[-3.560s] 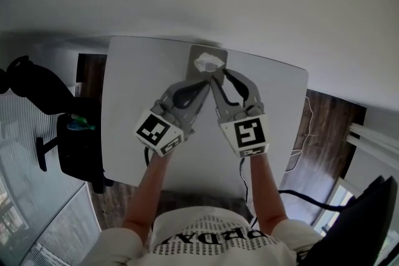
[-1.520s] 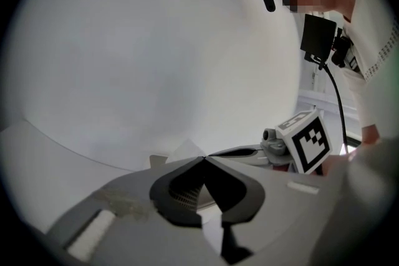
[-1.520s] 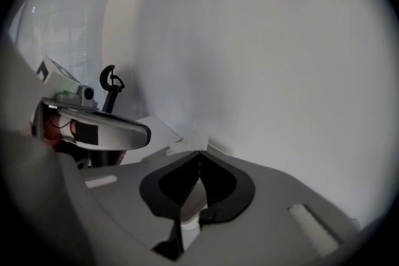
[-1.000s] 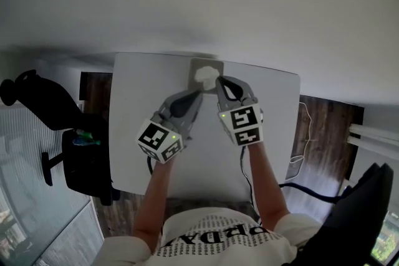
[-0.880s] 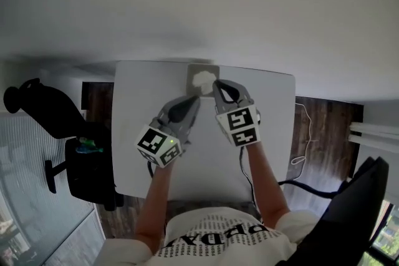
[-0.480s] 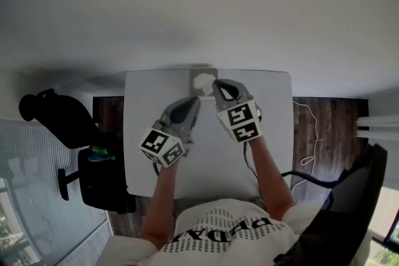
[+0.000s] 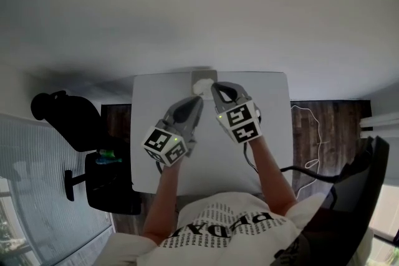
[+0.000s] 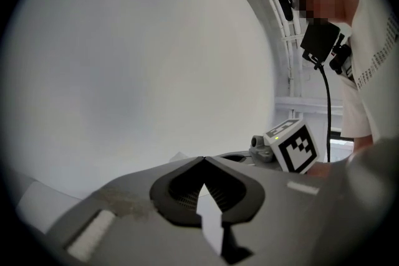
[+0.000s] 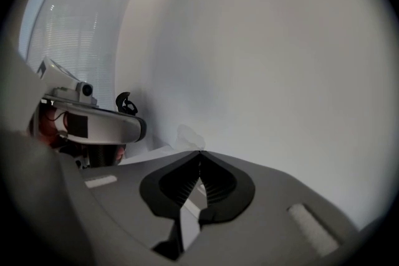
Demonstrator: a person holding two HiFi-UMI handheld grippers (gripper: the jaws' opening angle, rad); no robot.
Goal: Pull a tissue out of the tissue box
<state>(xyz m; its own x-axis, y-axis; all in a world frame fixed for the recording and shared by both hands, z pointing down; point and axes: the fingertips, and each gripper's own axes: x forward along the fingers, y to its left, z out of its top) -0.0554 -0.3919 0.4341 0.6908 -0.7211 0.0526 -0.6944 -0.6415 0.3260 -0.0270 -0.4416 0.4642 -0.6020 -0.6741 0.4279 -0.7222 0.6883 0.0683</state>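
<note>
While I look down from the head camera, I see the tissue box (image 7: 204, 76) at the far edge of the white table (image 7: 149, 103), close to the wall. A white tissue (image 7: 202, 86) stands up out of its opening. Both grippers are held above the table on my side of the box. The right gripper (image 7: 215, 88) is the nearer one, and its tips are just beside the tissue, on its right. The left gripper (image 7: 197, 101) is a little further back, near the box but apart from it.

In the right gripper view, the jaws of the right gripper (image 9: 199, 152) are clenched, tip against tip, and I see nothing between the pads. The tissue (image 9: 186, 134) shows pale against the wall just past the tips, slightly to the left. I cannot tell if it touches them.

In the left gripper view, the left gripper (image 8: 204, 159) is also closed with its tips together, and it holds nothing. Beyond its tips there is mostly the plain wall. The marker cube (image 8: 293, 146) of the right gripper shows to the right.

A black chair (image 7: 65, 115) stands on the wooden floor (image 7: 324, 128) to the left of the table.
</note>
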